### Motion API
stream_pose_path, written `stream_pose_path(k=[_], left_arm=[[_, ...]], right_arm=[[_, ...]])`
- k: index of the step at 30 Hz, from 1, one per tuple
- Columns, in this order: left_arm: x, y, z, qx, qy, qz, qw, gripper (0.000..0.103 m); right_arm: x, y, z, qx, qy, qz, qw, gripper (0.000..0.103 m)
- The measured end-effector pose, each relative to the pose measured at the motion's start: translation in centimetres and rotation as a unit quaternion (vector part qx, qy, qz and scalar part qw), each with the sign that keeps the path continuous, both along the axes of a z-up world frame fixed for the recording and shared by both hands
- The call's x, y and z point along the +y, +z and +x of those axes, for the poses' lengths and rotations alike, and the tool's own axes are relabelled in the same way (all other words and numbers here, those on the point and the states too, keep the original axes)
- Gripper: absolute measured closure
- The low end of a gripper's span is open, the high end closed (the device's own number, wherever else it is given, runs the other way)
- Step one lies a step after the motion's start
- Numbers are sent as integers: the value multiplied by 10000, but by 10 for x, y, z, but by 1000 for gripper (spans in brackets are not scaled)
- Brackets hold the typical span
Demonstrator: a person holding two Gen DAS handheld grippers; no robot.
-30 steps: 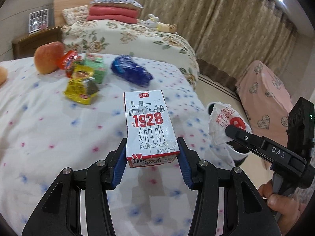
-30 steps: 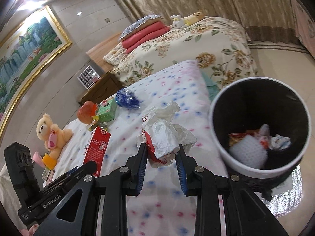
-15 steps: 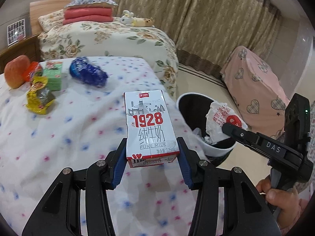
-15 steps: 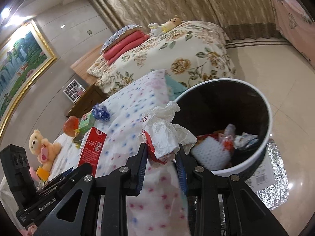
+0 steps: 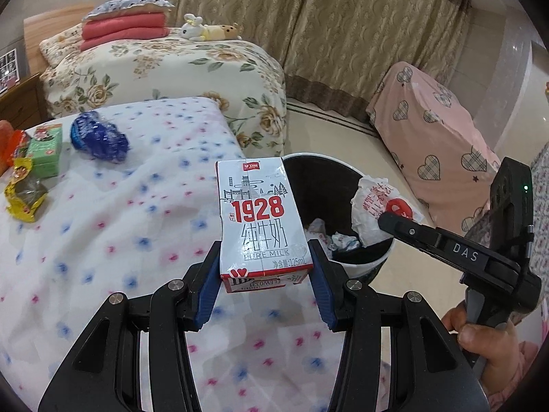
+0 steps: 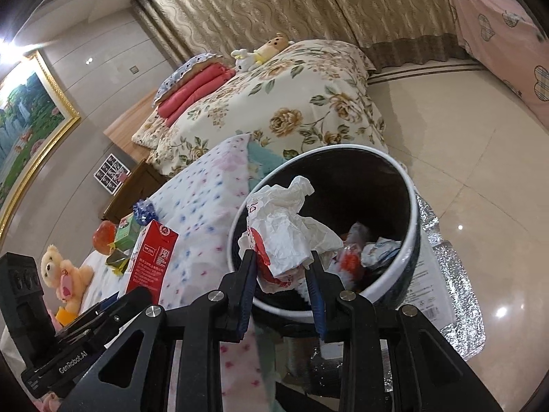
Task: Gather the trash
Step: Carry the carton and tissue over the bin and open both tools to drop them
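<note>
**Handling Notes: Milk Carton and Crumpled Wrapper at the Trash Bin**

**Positions.** All positions refer to the trash bin (image 6: 410,226), which stands on the floor against the edge of the dotted bed (image 5: 103,240). The left gripper (image 5: 264,274) holds the milk carton (image 5: 262,219) above the bed edge, just beside the bin rim. The right gripper (image 6: 283,274) holds the crumpled wrapper (image 6: 288,237) over the near side of the bin opening. Further trash lies on the bed, well apart from the bin: a blue wrapper (image 5: 99,137), a green box (image 5: 44,151) and a yellow wrapper (image 5: 25,199).

**Finger state.** The left fingers are clamped on the lower side walls of the carton, one pad on each side. The right fingers are closed narrowly on the lower folds of the wrapper.

**Carton.** The carton is small and appears light, probably empty. Its walls are thin paperboard: stiff along the edges, yielding on flat faces. The coated surface is likely slick. Take hold low, across the narrow sides near the bottom seam, where the folds stiffen the box. Excess force would likely crush it.

**Wrapper.** The wrapper is very light, soft and springy. It has no firm grasp point, so pinch a thick bunch of folds. Once released it may cling to a pad or drift, so release it well inside the rim.
</note>
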State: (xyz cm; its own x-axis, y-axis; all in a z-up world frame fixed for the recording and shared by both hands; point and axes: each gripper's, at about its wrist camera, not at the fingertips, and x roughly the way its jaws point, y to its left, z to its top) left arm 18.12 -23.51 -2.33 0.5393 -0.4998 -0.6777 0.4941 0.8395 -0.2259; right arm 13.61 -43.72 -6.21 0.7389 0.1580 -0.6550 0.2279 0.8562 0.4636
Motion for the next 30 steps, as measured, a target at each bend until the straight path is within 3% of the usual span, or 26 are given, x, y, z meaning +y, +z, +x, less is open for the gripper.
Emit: stream_pose_path(k=[30], left_arm=[[-68, -12, 29, 132, -386, 257, 9988, 56]], right_arm=[[-40, -11, 21, 198, -142, 88, 9997, 73]])
